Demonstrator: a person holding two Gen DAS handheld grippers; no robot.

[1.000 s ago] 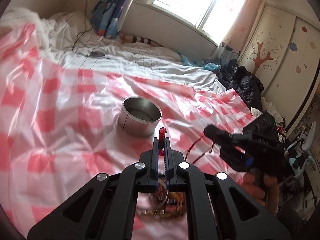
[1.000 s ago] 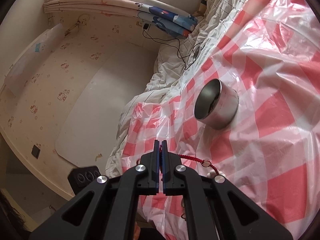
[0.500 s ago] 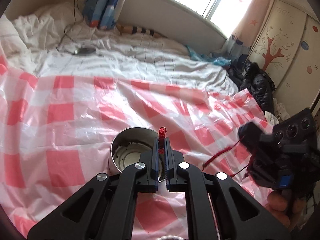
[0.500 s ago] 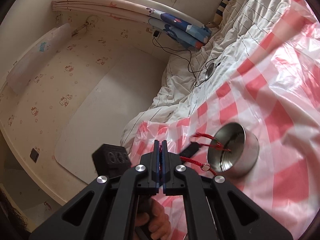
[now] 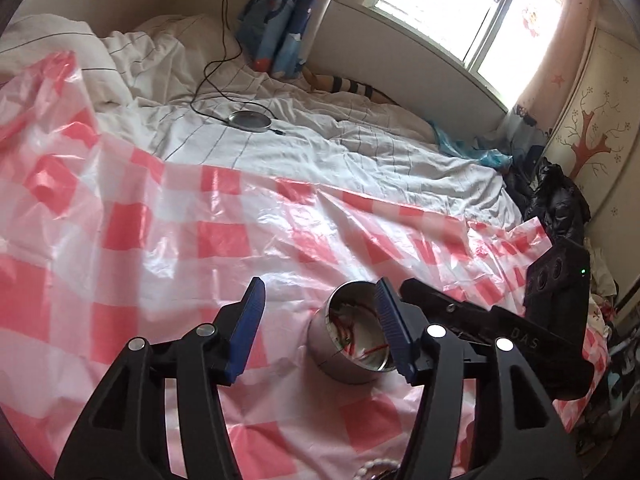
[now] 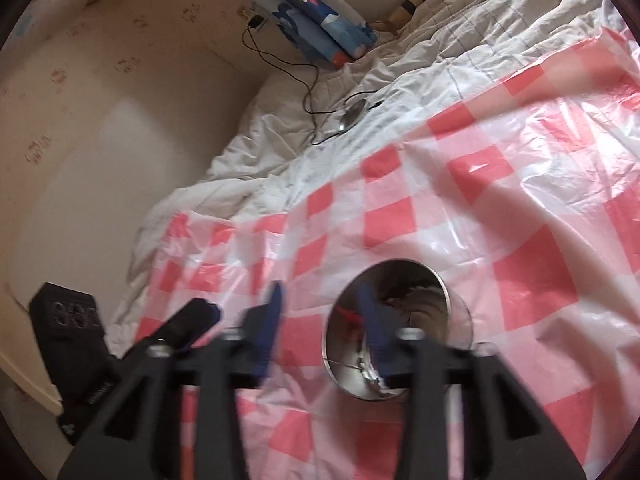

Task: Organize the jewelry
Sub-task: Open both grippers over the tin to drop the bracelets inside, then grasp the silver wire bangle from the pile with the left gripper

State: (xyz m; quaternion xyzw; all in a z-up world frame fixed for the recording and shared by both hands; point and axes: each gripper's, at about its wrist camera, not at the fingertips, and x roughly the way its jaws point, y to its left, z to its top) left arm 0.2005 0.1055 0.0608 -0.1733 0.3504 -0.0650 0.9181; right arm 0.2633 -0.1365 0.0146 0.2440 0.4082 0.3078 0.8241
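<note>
red cord jewelry (image 5: 360,334) lies inside the steel tin (image 5: 344,364), just ahead of both pairs of fingers. left gripper (image 5: 320,330) and right gripper (image 6: 320,328) are opening, nothing between them. beaded bracelet (image 5: 374,468) beneath the left fingers remains to be stored.

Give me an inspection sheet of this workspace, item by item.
Surface: red-and-white checked plastic sheet over a white quilt on a bed.
Job's things: metal tin upright on the sheet, red cord inside; pale beads at the near edge.
Clutter: black jacket, blue bag.
Grippers: left gripper and right gripper, jaws opening, nothing between them.
Cables: black cable running to a round disc.
Surroundings: window, curtain, painted wardrobe.
</note>
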